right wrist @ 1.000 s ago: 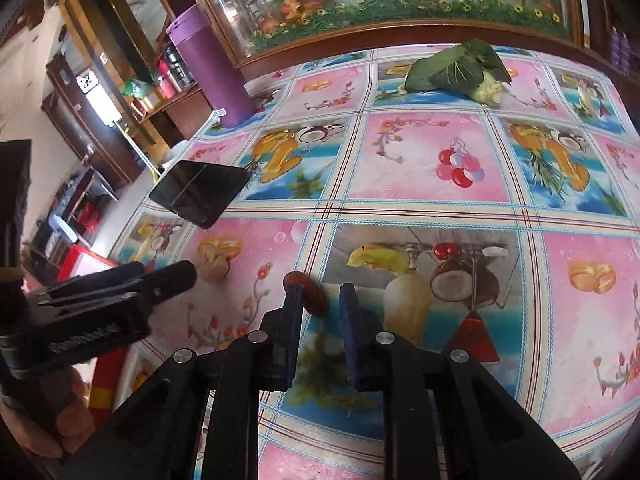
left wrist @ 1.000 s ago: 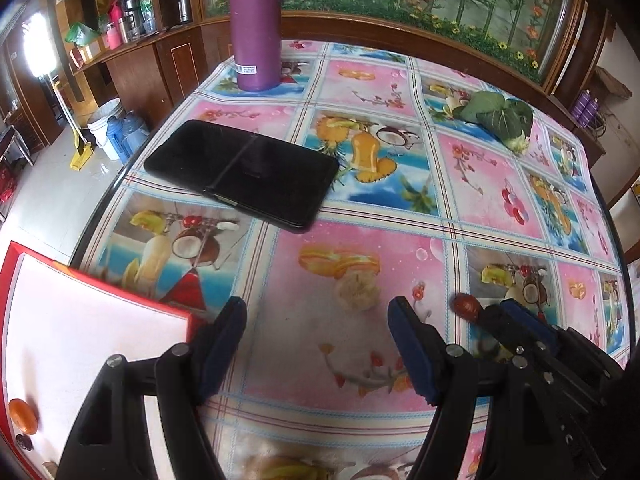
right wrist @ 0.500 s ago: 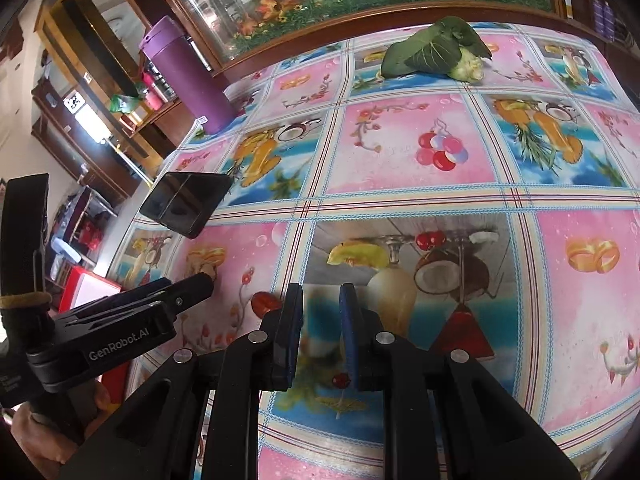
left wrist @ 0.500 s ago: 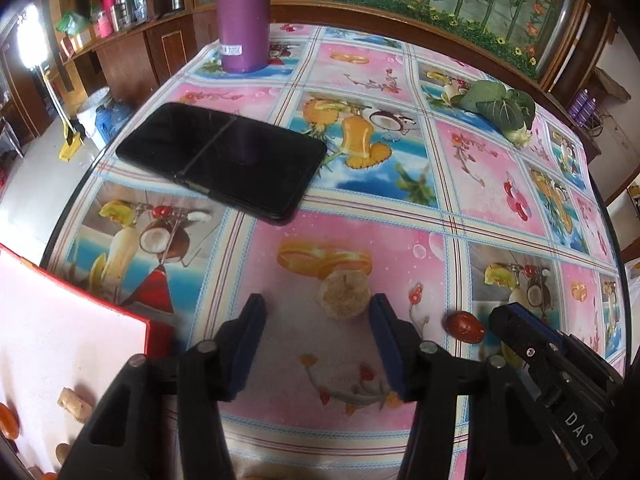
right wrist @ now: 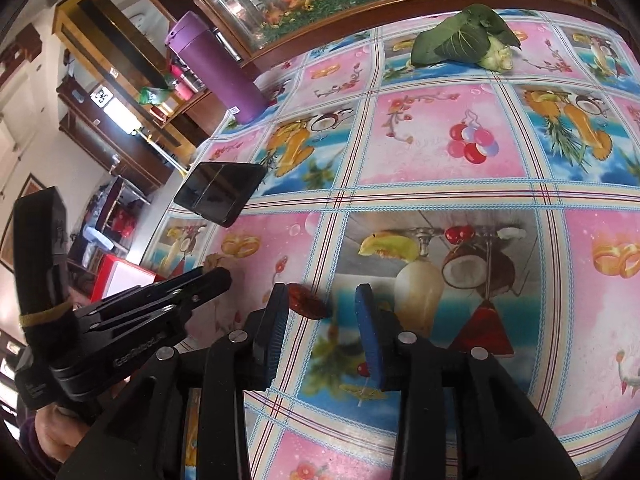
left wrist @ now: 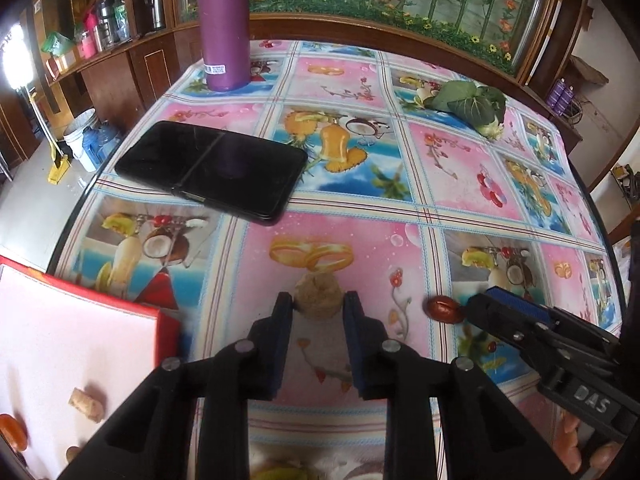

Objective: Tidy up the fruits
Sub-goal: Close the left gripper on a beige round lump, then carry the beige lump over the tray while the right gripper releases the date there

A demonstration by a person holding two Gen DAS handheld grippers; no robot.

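Observation:
A tan, lumpy round fruit point(left wrist: 318, 294) rests on the fruit-print tablecloth. My left gripper point(left wrist: 319, 305) is closing, with both pads against the fruit's sides. A dark red date point(right wrist: 306, 300) lies on the cloth just inside the left finger of my right gripper point(right wrist: 321, 296). Its jaws are opening and the right pad stands clear of the date. The left wrist view shows the date point(left wrist: 442, 309) at the tip of the right gripper point(left wrist: 486, 300). A red-rimmed white tray point(left wrist: 80, 340) at the near left holds a tan piece point(left wrist: 86, 404) and an orange fruit point(left wrist: 12, 432).
A black folding phone point(left wrist: 212, 172) lies flat beyond the tan fruit. A tall purple bottle point(left wrist: 224, 24) stands at the far left. A leafy green vegetable point(left wrist: 468, 106) lies at the far right. The table edge point(left wrist: 76, 220) curves along the left. A hand point(right wrist: 52, 436) holds the left gripper.
The left jaws have narrowed from wide apart to touching the tan fruit. The right jaws, shut before, have parted, and the date now sits just inside the left finger.

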